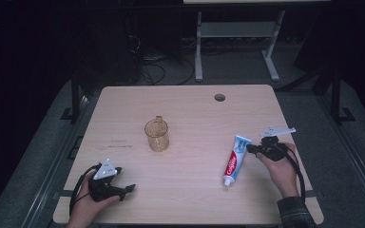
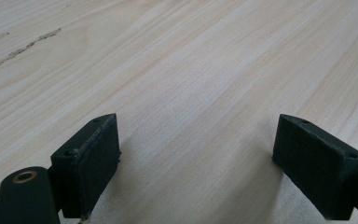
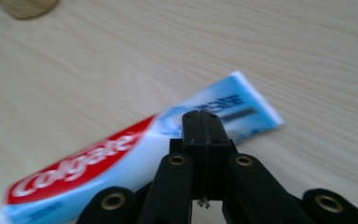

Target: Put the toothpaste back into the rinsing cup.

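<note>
Early days, I'd say: toothpaste tube point(image 1: 235, 160) lies flat at table's right, right gripper point(image 1: 250, 148) pressed together at its far end, left gripper point(image 1: 128, 190) spread at near left, cup point(image 1: 157, 135) mid-table untouched.

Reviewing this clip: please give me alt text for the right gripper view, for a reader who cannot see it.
The right gripper, its two black jaws pressed together with nothing between them, points at a Colgate toothpaste tube lying flat on the light wooden table. The tube runs diagonally from lower left to upper right, and a blurred yellowish object sits at the top left edge.
</note>
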`<state>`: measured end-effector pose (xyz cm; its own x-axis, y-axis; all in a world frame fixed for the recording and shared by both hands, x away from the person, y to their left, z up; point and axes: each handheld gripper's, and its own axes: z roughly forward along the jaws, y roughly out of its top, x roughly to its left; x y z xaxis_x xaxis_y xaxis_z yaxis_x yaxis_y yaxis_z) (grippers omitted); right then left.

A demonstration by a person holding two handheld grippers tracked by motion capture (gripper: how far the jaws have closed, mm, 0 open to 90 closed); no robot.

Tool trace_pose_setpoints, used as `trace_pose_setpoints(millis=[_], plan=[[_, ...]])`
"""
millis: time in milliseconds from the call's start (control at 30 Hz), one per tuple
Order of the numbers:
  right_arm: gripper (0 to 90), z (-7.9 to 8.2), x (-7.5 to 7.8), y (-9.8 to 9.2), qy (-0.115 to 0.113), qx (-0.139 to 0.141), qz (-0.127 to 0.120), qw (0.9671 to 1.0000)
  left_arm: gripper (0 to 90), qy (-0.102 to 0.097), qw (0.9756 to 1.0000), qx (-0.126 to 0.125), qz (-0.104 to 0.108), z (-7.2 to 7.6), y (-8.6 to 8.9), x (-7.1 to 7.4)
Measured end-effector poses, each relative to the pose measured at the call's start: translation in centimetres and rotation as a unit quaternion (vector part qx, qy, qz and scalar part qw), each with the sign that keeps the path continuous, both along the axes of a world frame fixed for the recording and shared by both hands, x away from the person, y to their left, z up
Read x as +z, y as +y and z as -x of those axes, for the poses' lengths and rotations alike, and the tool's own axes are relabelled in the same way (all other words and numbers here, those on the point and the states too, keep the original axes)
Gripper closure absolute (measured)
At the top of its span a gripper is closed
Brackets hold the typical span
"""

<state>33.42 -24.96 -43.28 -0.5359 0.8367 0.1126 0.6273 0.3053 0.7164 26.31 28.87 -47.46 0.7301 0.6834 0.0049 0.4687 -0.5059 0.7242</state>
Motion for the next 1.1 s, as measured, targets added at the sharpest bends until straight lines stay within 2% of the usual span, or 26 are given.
trace_pose_setpoints(millis=[100,133,333,633,1100], plan=[[90.0,-0.6,-0.4,-0.7,0.000,-0.014,0.002,0.9999,13.7,0.000,1.0000,0.000,0.000,0.0,0.0,0.0],[90.0,-1.4,-0.8,-1.1,0.003,-0.026,0.000,0.9997,13.8,0.000,1.0000,0.000,0.000,0.0,0.0,0.0],[90.0,-3.1,-2.2,-1.5,0.017,-0.044,0.006,0.9989,13.8,0.000,1.0000,0.000,0.000,0.0,0.0,0.0],[90.0,-4.1,-2.9,-1.0,0.031,-0.043,0.014,0.9985,13.7,0.000,1.0000,0.000,0.000,0.0,0.0,0.0],[90.0,-5.0,-3.0,1.6,0.034,-0.011,0.007,0.9993,13.7,0.000,1.0000,0.000,0.000,0.0,0.0,0.0]])
